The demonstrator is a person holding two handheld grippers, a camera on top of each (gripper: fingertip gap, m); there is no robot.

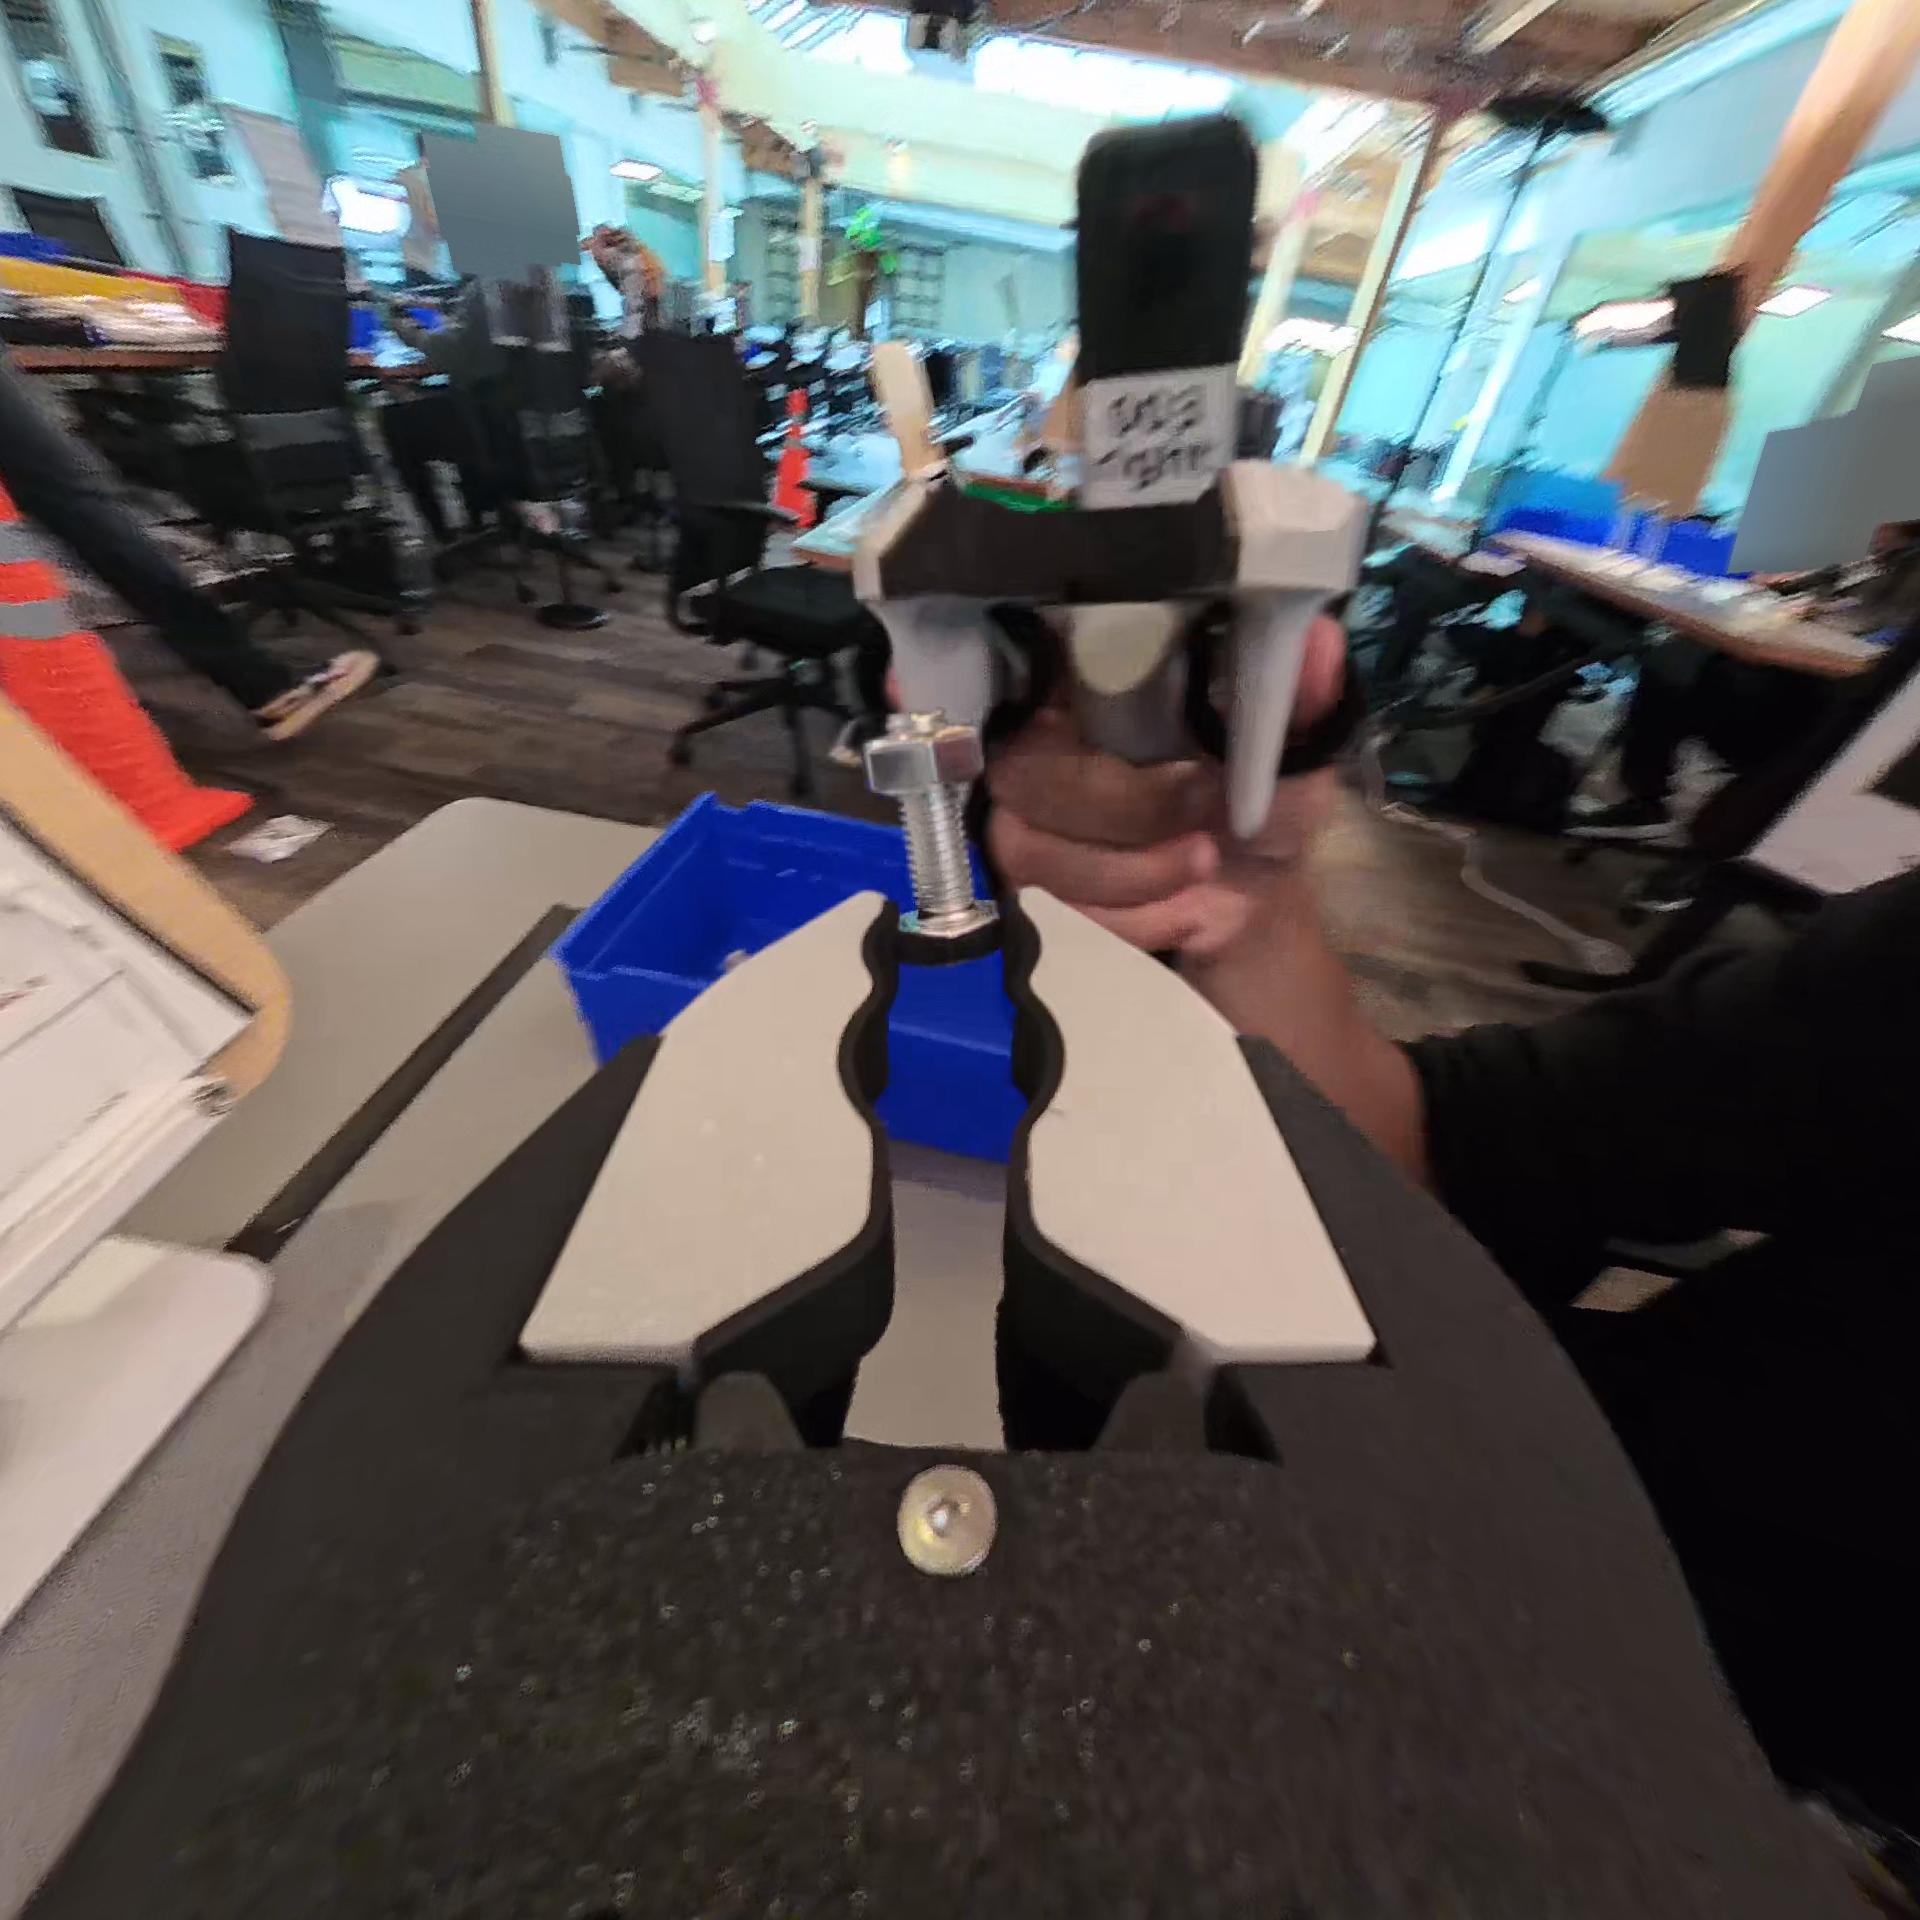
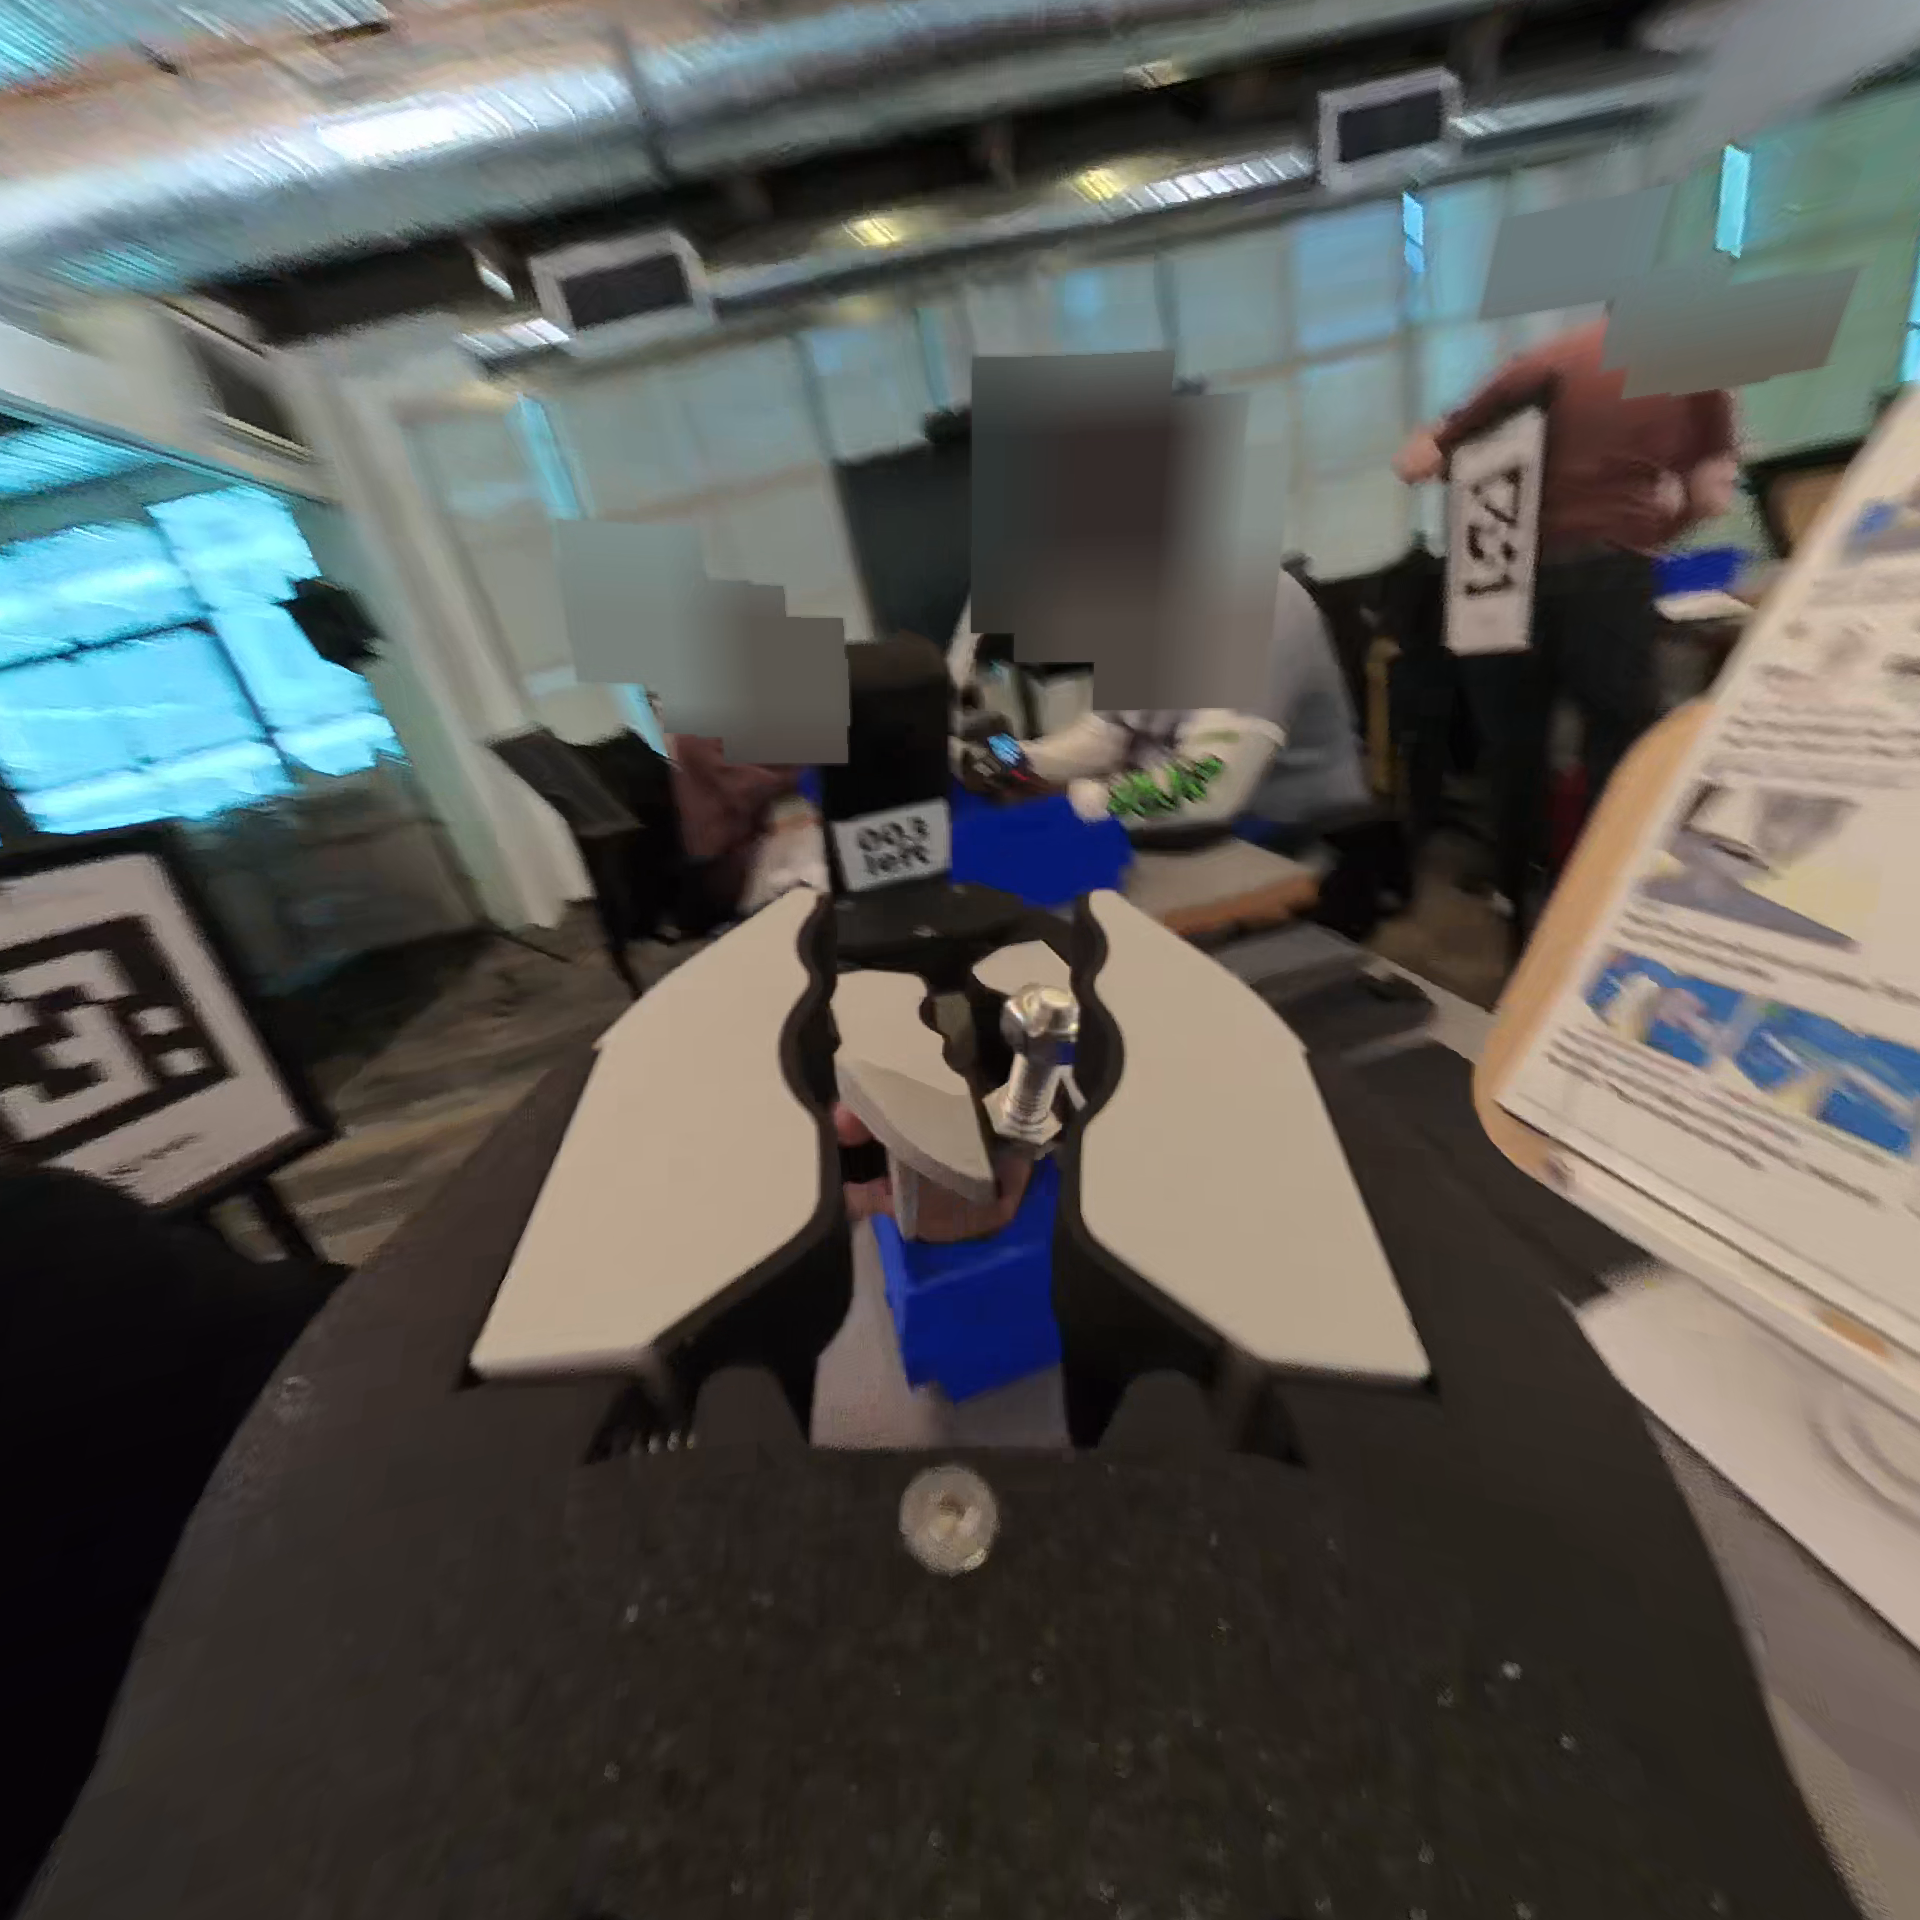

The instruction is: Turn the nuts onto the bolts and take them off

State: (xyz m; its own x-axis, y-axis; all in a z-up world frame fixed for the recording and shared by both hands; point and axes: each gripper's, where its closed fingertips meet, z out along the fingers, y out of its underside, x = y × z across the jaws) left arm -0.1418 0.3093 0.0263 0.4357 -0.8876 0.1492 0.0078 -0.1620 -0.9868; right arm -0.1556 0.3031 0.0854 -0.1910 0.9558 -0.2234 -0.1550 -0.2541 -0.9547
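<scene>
Left gripper [image 1: 945, 940]: jaws closed to a narrow gap and clamped on the lower end of the bolt [image 1: 935, 847]. A hex piece sits right at the fingertips. Bolt stands roughly upright out of the tips, threaded shank exposed, leaning slightly left in the left wrist view. Near its upper end sits a second hex piece, the nut [image 1: 920, 764], with what looks like a short stub of thread above it. Motion blur, so which hex piece is the bolt head and which the nut is not certain. Right gripper [image 2: 956, 925]: jaws spread wide, gripping nothing. It faces the left gripper from the far side, carried by a hand [image 1: 1122, 831] with a dark sleeve behind it. In the right wrist view the bolt lies inside the open gap, well off centre, close to the right-hand finger [image 2: 1195, 1143] at its notch and well clear of the other finger. Contact with that finger cannot be told. In the left wrist view one grey finger [image 1: 935, 665] of the right gripper comes down just above the nut, touching or nearly so, while its other finger [image 1: 1257, 727] hangs well apart to the side. The whole bolt is held in the air above an open blue bin [image 1: 727, 914], which rests on a grey table [image 1: 436, 935]. A board carrying a printed sheet [image 2: 1766, 935] stands at the table edge.
</scene>
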